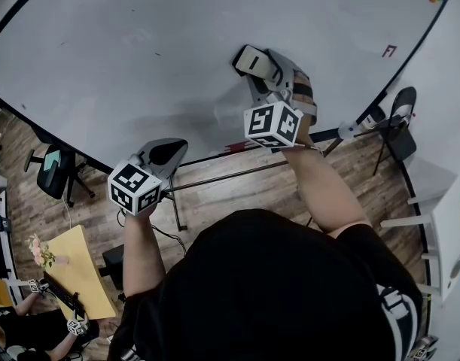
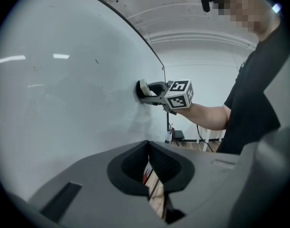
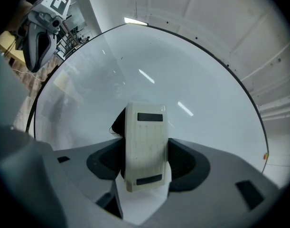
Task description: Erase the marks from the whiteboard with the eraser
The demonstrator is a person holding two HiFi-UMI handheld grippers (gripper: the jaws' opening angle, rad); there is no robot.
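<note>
The whiteboard (image 1: pixel 139 59) fills most of the head view and carries only a few tiny dark specks (image 1: pixel 156 54). A white eraser (image 1: pixel 252 60) lies flat against the board, and my right gripper (image 1: pixel 258 66) is shut on it. In the right gripper view the eraser (image 3: pixel 144 144) stands between the jaws of the right gripper (image 3: pixel 145 156), its dark felt touching the board (image 3: pixel 182 80). My left gripper (image 1: pixel 163 153) hangs near the board's lower edge, shut and holding nothing. The left gripper view shows its own jaws (image 2: pixel 152 172) closed, with the eraser (image 2: pixel 143 89) on the board ahead.
A tray rail (image 1: pixel 214 173) runs under the board with a red item (image 1: pixel 233 147) on it. An office chair (image 1: pixel 55 170) and a yellow table (image 1: pixel 83 269) stand at the lower left, a black chair (image 1: pixel 401 115) and a white cabinet (image 1: pixel 448 232) at the right.
</note>
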